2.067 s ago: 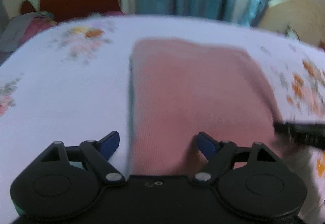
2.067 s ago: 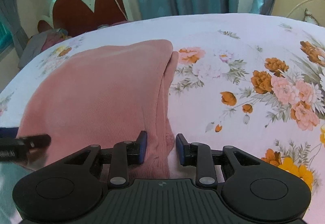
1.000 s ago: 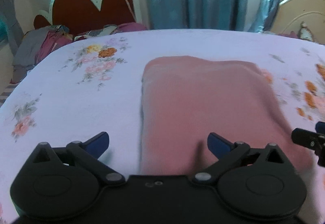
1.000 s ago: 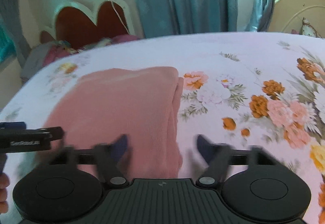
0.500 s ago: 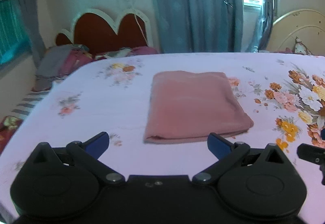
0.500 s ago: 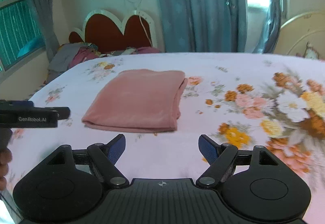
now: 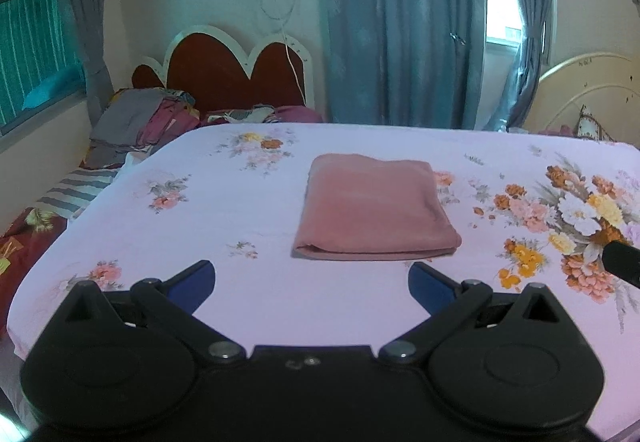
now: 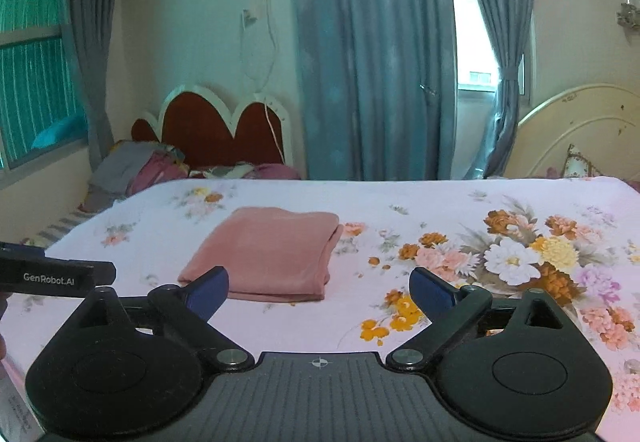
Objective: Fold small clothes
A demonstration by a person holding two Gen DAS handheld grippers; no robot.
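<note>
**Folded pink garment lies on the bed, both tongs wide apart**

We see a folded, dusty-pink knit garment (image 7: 374,207) lying flat on the bed (image 7: 240,242), which is covered with a pale lilac sheet printed with orange, pink and white flowers. The garment sits about midway between the bed's left and right edges and somewhat nearer the far edge than the near one. It forms a neat rectangle with its thick fold facing us; in the right wrist view (image 8: 268,256) its layered edges show along its right side.

Our left tongs (image 7: 312,284) hang above the near part of the bed, blue-padded fingers (image 7: 192,284) spread wide, holding nothing, well apart from the garment. Our right tongs (image 8: 320,290) are likewise spread wide and empty; their left blue fingertip overlaps the garment's near left corner in the picture, but we cannot tell whether it touches. In the right wrist view, the black body of the left tool, lettered "GenRobot.AI", juts in from the left edge.

Beyond the bed's far edge stands a dark red scalloped headboard with white trim (image 7: 232,77), with a heap of grey and magenta clothes (image 7: 140,121) beside it on the left. Long blue-grey curtains (image 7: 400,25) hang behind, and a cream arched headboard (image 8: 580,129) stands at the far right corner.
</note>
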